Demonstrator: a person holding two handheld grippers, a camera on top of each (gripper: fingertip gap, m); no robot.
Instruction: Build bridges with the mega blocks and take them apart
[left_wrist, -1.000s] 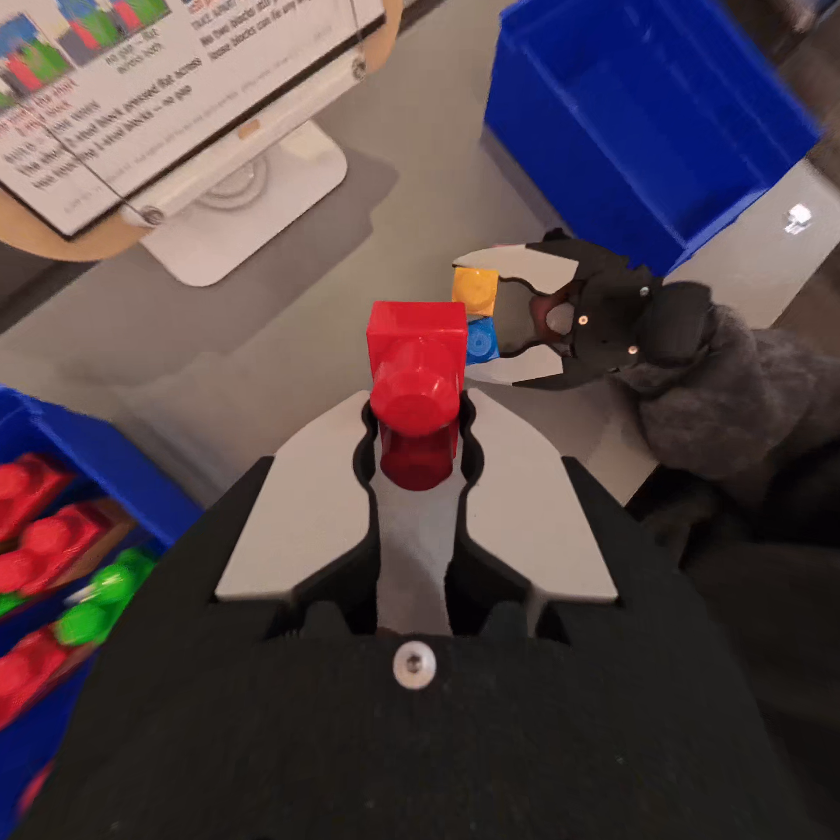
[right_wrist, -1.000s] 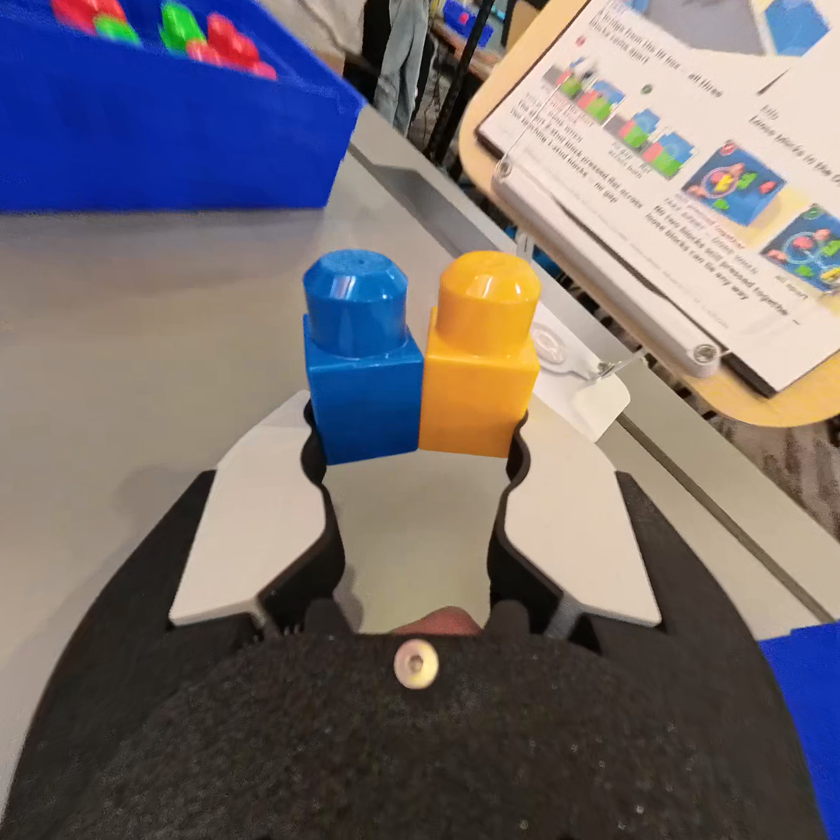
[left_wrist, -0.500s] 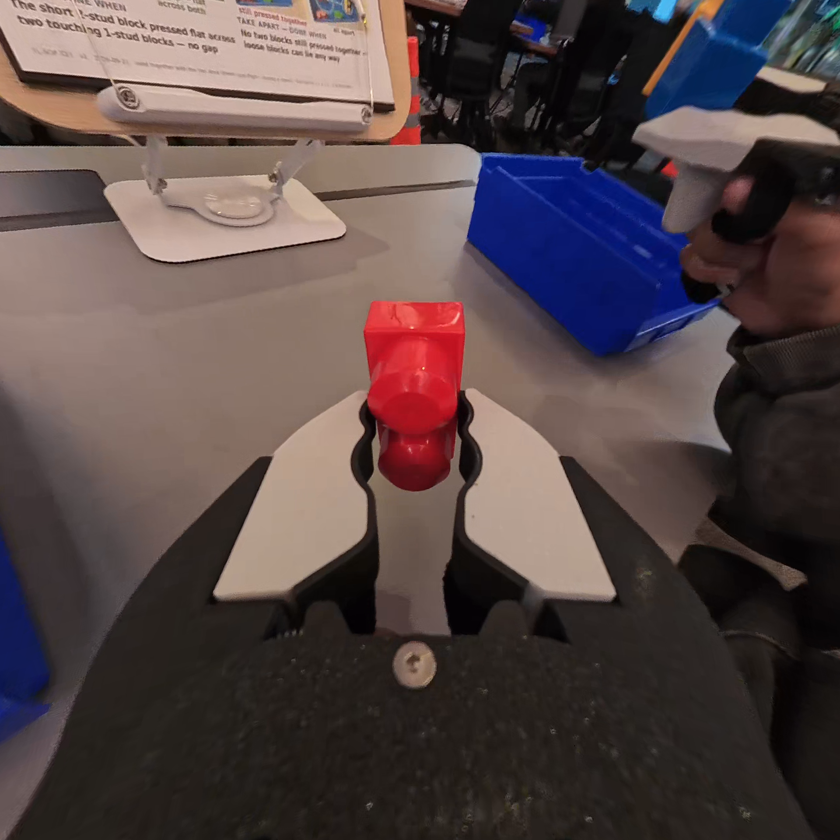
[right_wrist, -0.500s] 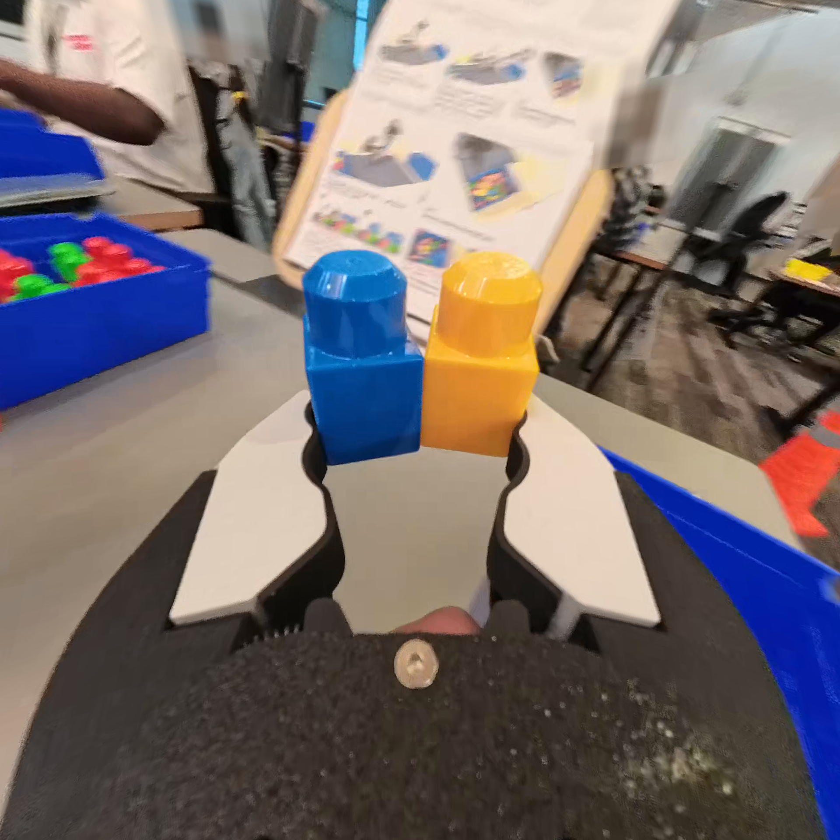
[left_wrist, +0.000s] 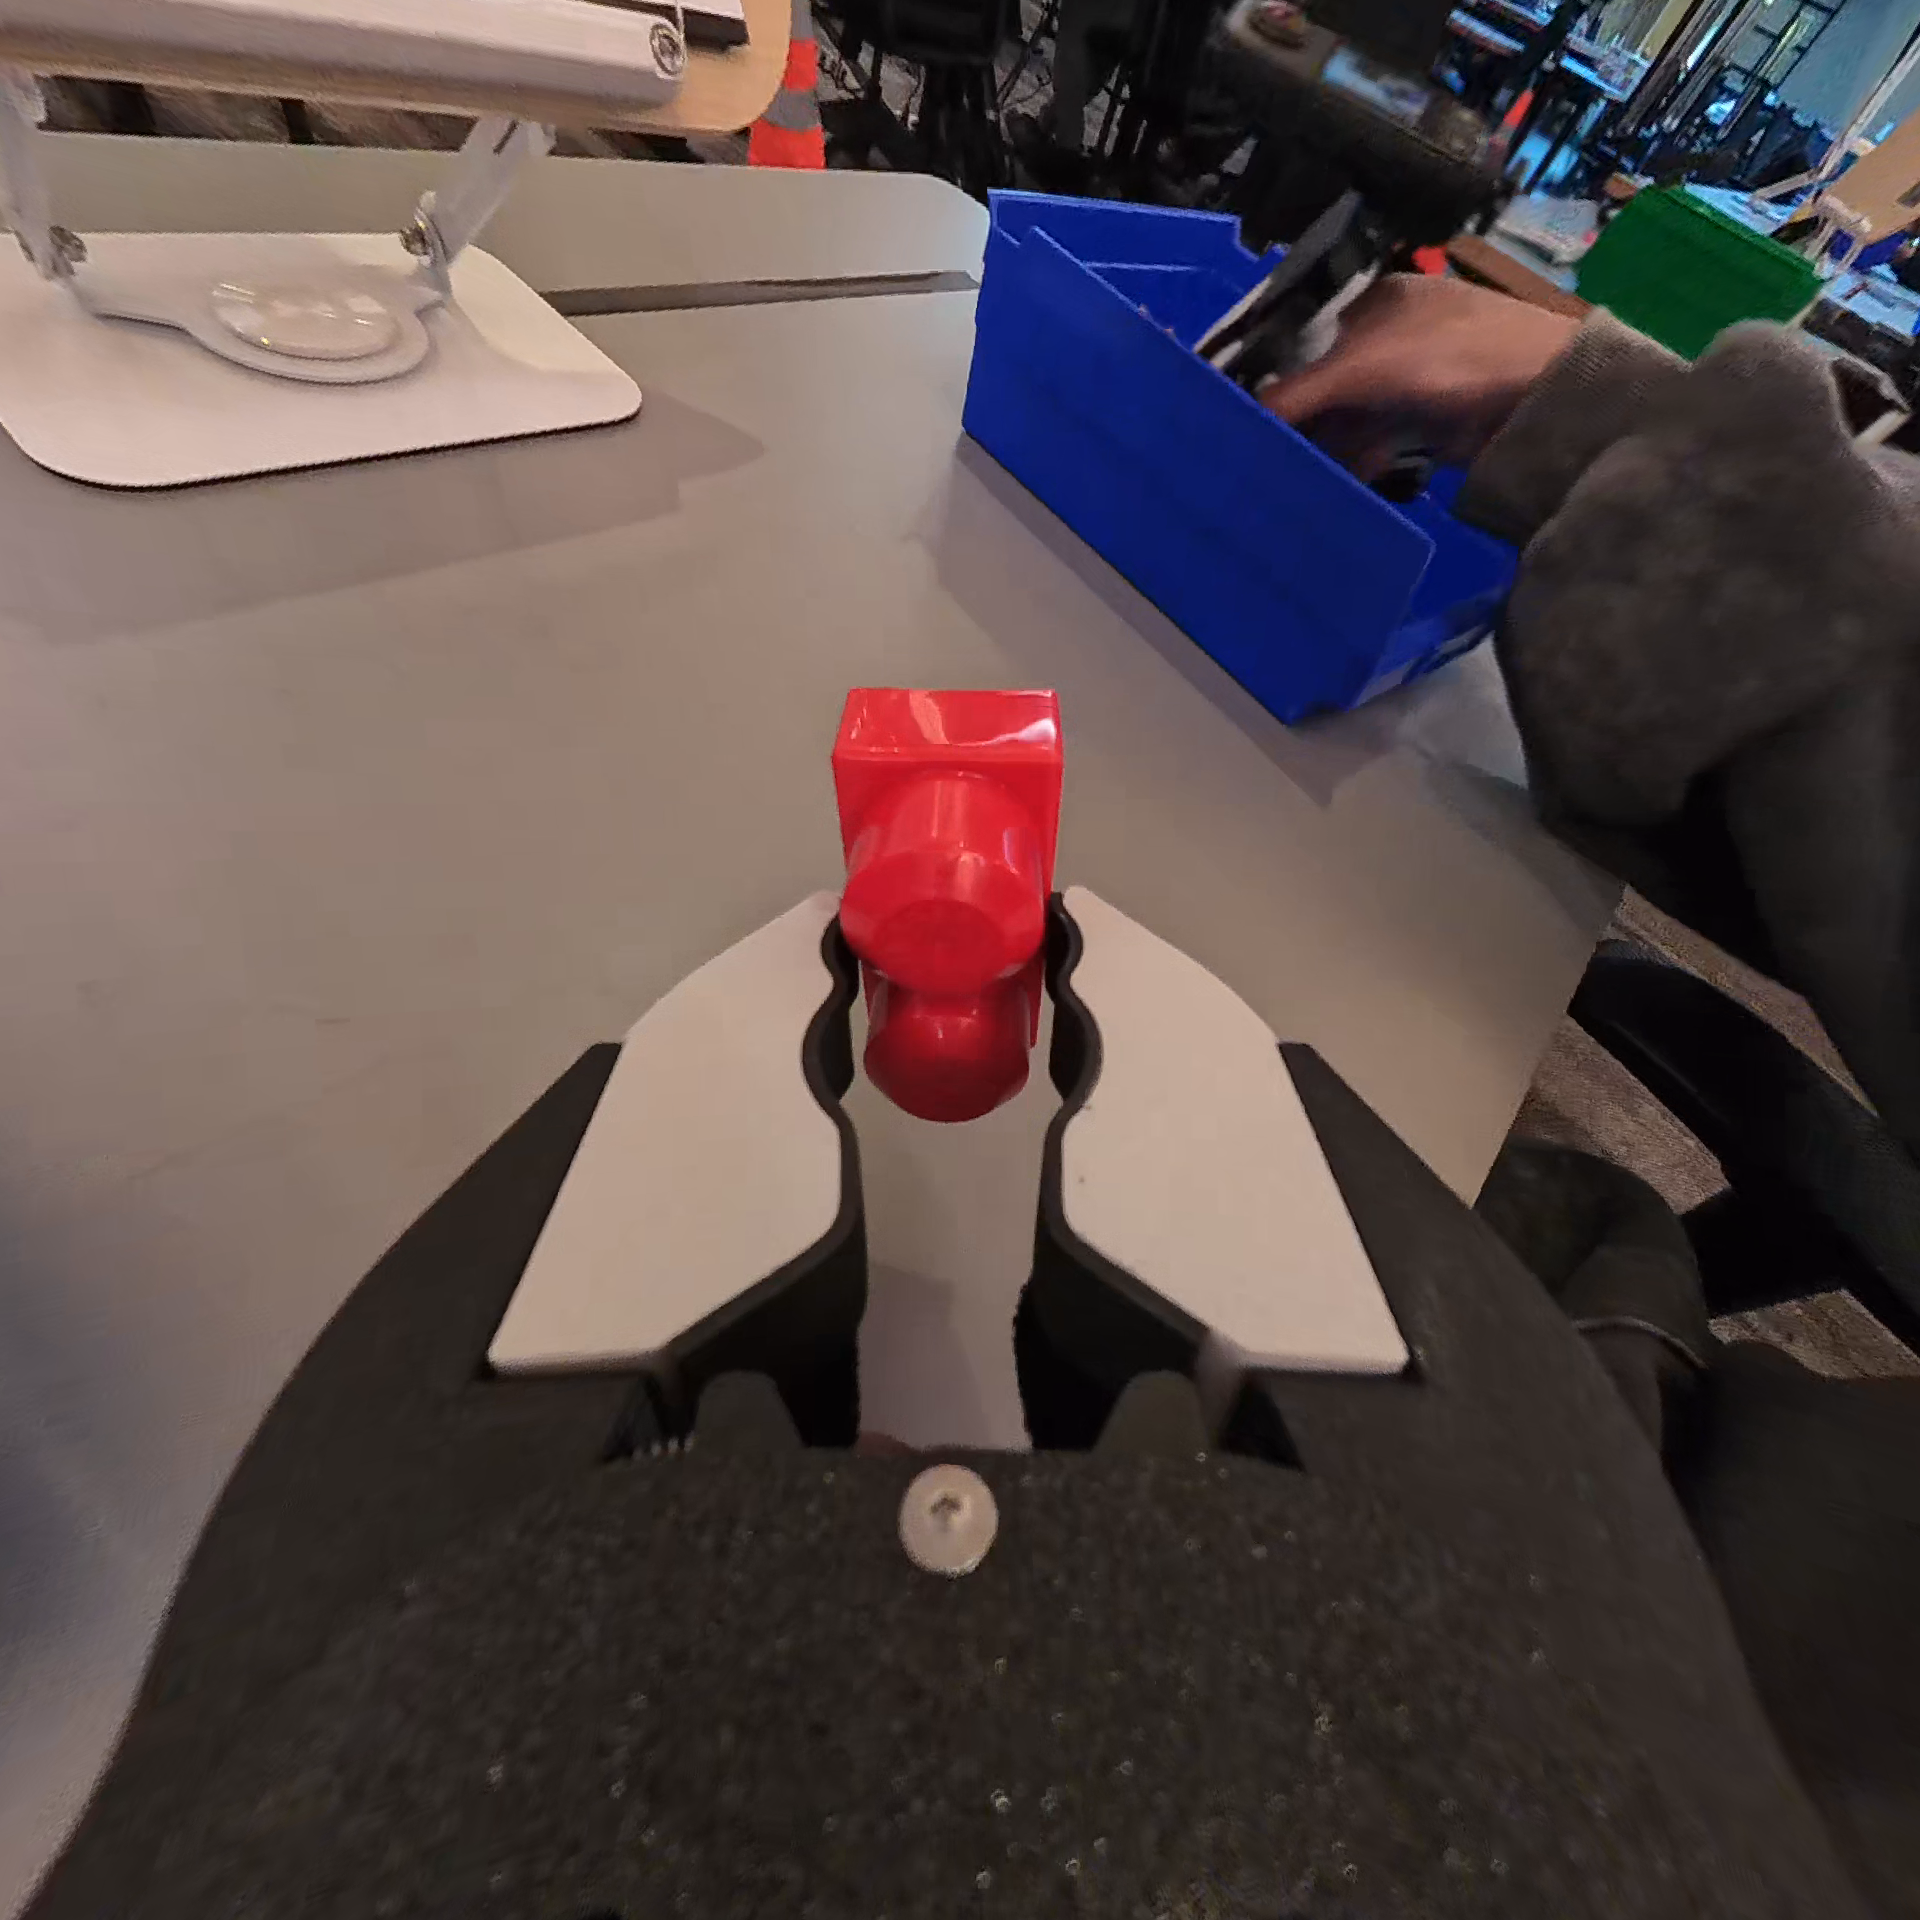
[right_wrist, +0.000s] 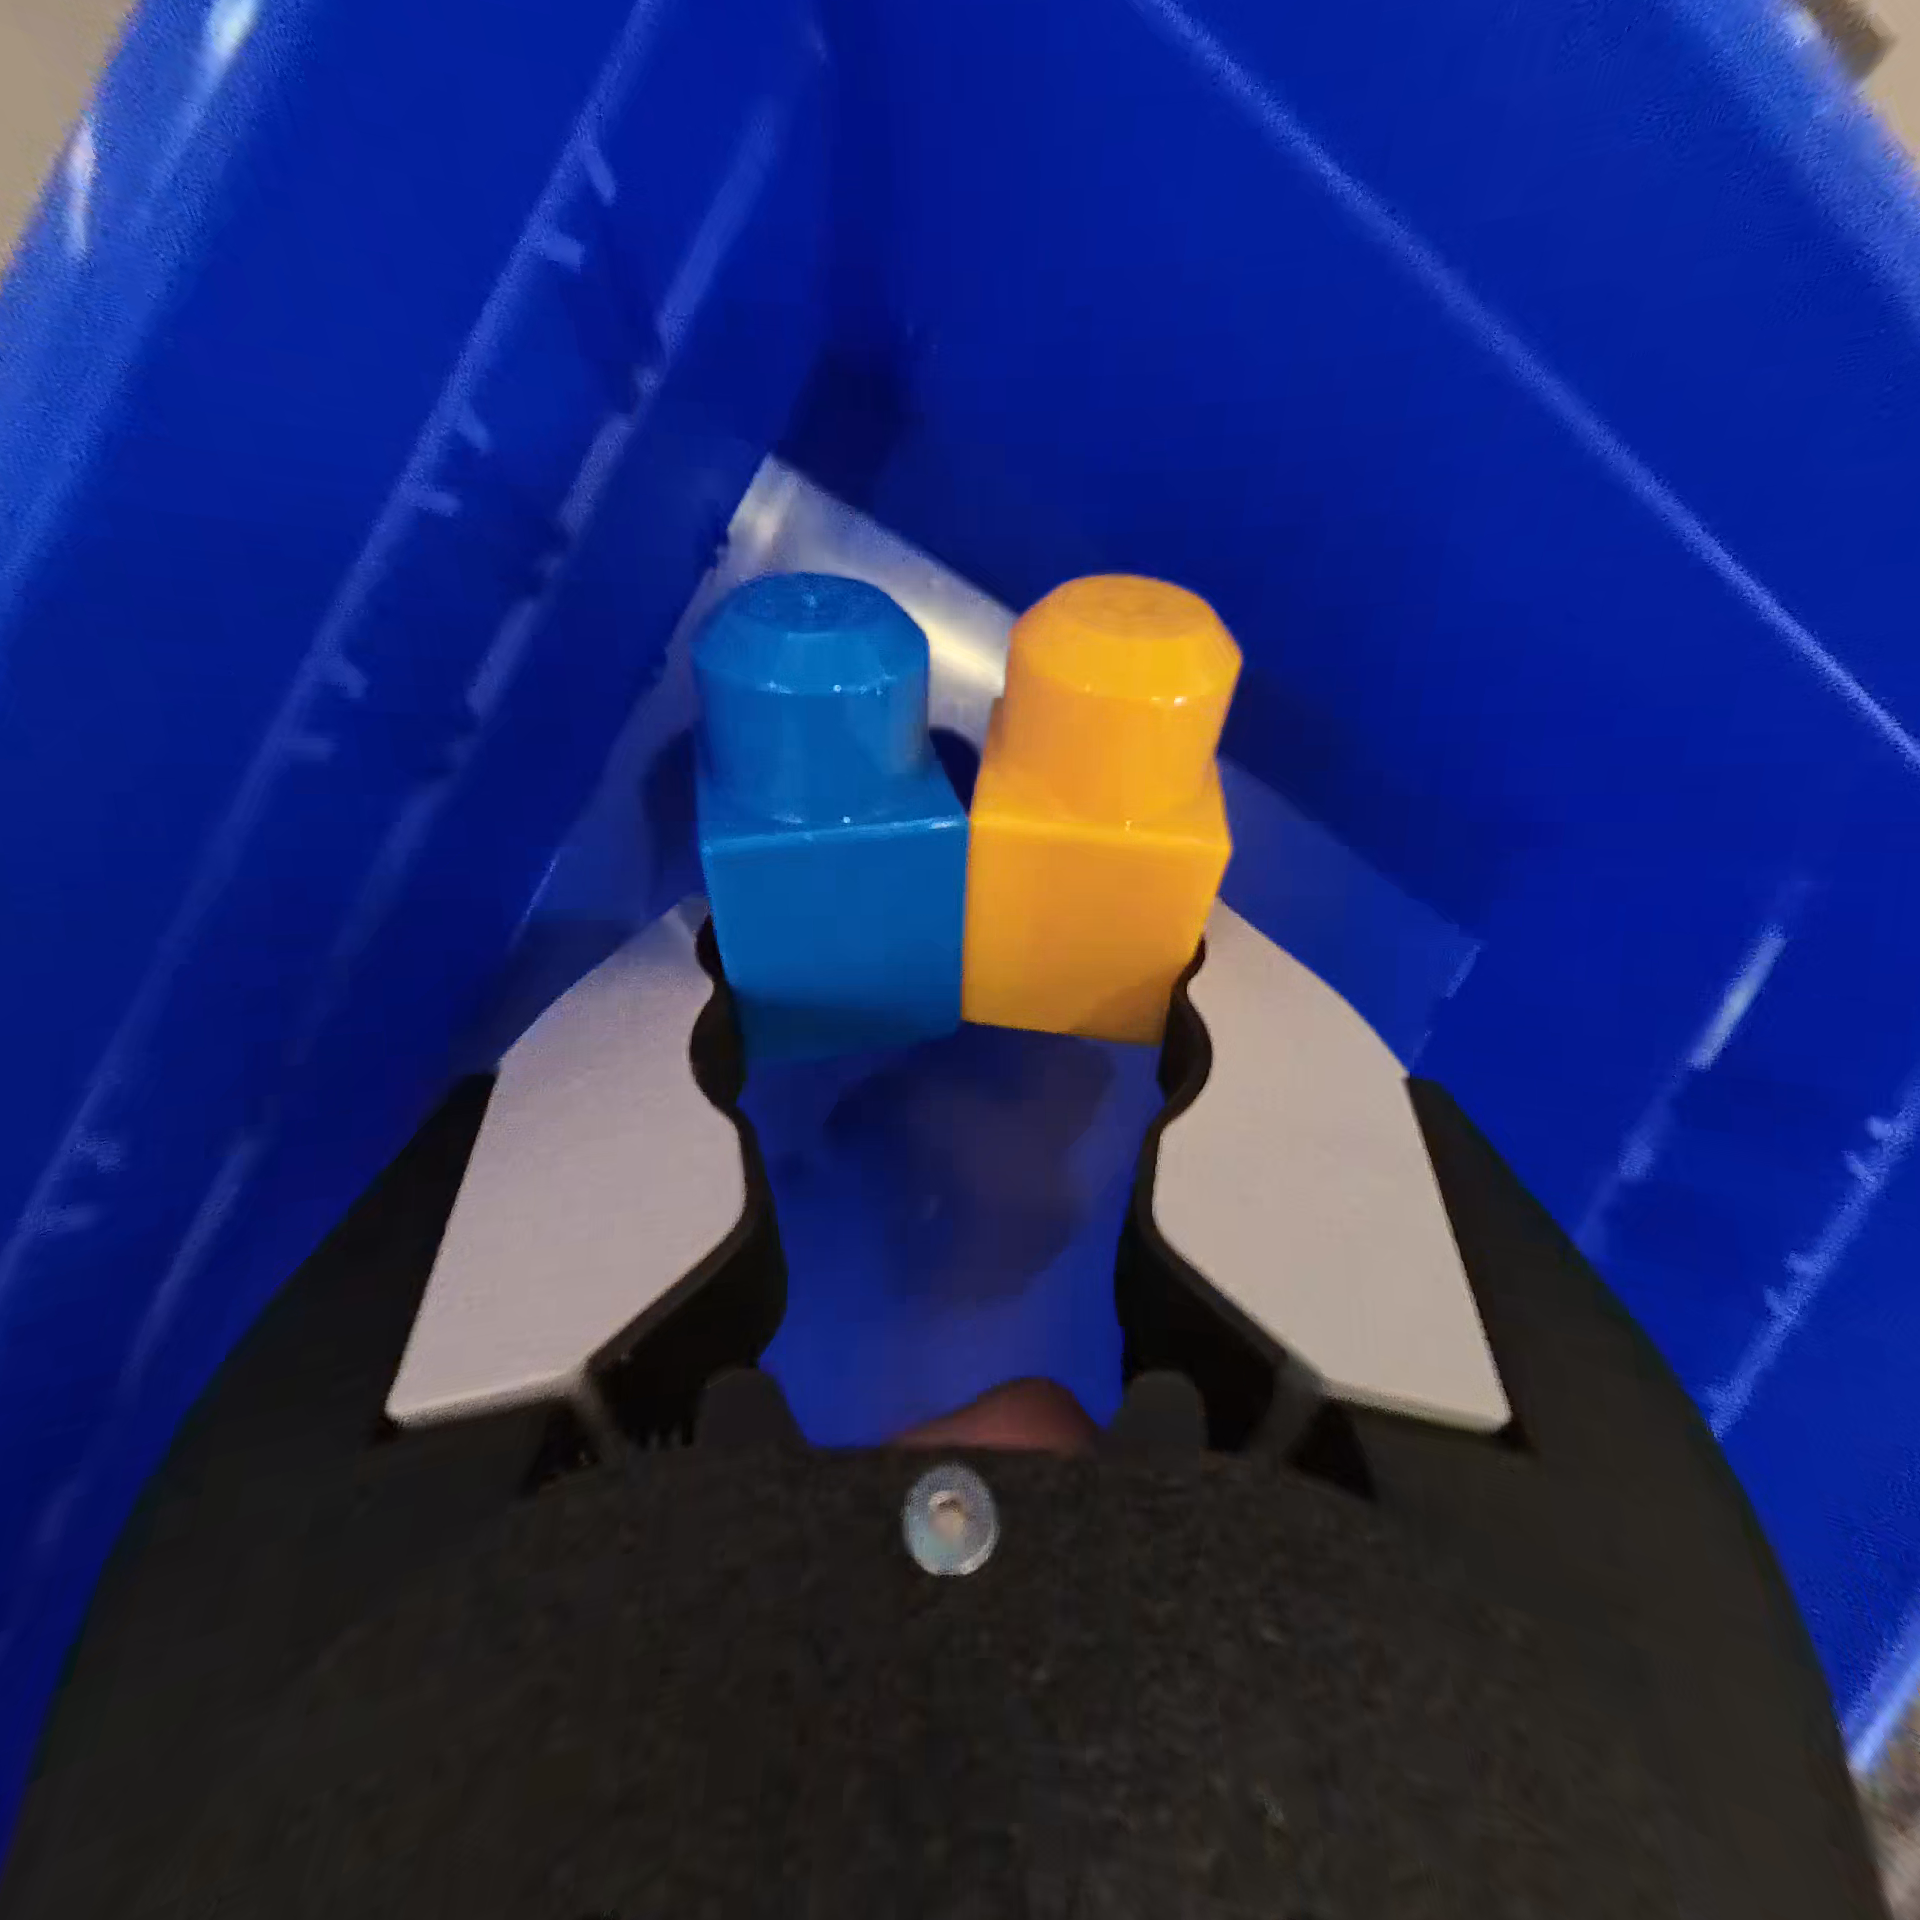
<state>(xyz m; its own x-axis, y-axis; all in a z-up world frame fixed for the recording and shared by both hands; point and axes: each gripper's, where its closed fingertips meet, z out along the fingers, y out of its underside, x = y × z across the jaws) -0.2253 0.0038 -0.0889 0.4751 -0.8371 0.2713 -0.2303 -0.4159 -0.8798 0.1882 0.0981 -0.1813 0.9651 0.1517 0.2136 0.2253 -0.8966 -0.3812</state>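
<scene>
The left hand-held gripper (left_wrist: 945, 997) is clamped on a red two-stud block (left_wrist: 943, 831), held over the grey counter (left_wrist: 416, 779) with its studs facing the camera. To the far right, the right hand-held gripper (right_wrist: 961, 997) reaches inside the blue bin (left_wrist: 1195, 499), pinching a blue one-stud block (right_wrist: 826, 831) and an orange one-stud block (right_wrist: 1101, 821) side by side, touching, studs pointing away from the gripper
</scene>
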